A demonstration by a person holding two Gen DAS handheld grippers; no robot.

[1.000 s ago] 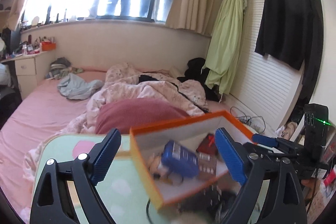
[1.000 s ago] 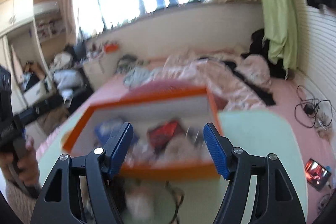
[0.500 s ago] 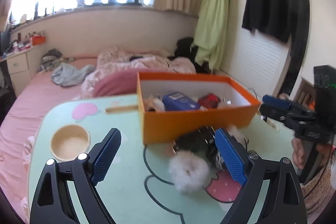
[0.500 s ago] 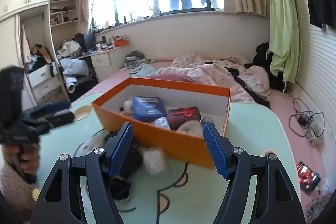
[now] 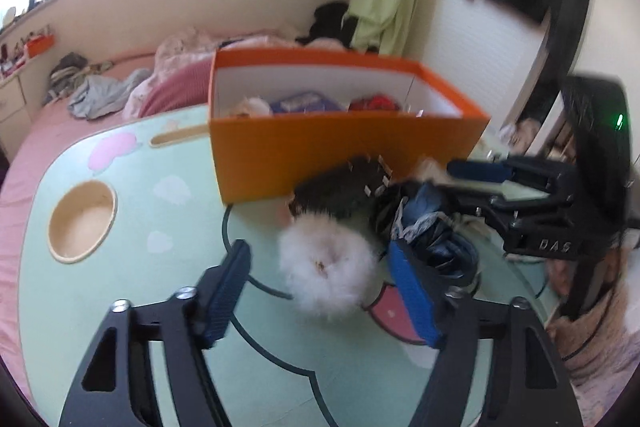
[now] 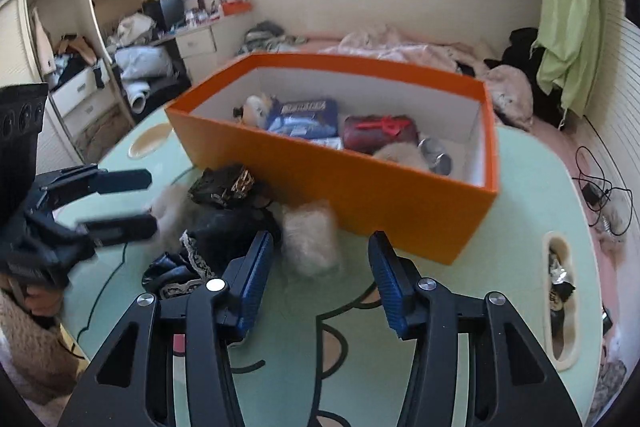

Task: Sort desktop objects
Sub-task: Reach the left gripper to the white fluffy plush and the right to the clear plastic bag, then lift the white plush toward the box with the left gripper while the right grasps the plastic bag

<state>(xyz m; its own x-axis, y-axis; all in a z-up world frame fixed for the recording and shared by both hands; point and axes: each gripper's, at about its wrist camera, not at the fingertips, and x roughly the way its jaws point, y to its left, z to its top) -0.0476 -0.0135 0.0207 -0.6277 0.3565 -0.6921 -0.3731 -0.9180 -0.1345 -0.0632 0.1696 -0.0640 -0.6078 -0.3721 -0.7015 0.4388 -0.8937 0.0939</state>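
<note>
An orange box stands on the mint-green table. It holds a blue packet, a red pouch and other small items. In front of it lies a pile: a white fluffy ball, a beige fluffy ball, a black clip-studded item and dark lace-edged cloth. My left gripper is closing with the white ball between its fingers, pads not touching it. My right gripper is closing around the beige ball, also without contact.
A round cup recess sits in the table's left side. A slot near the right edge holds wrappers. A bed with crumpled bedding lies behind the table. Cables trail off to the right.
Both grippers sank toward the table and tipped downward. Their jaws narrowed, and a fluffy ball came between each pair of fingers.
</note>
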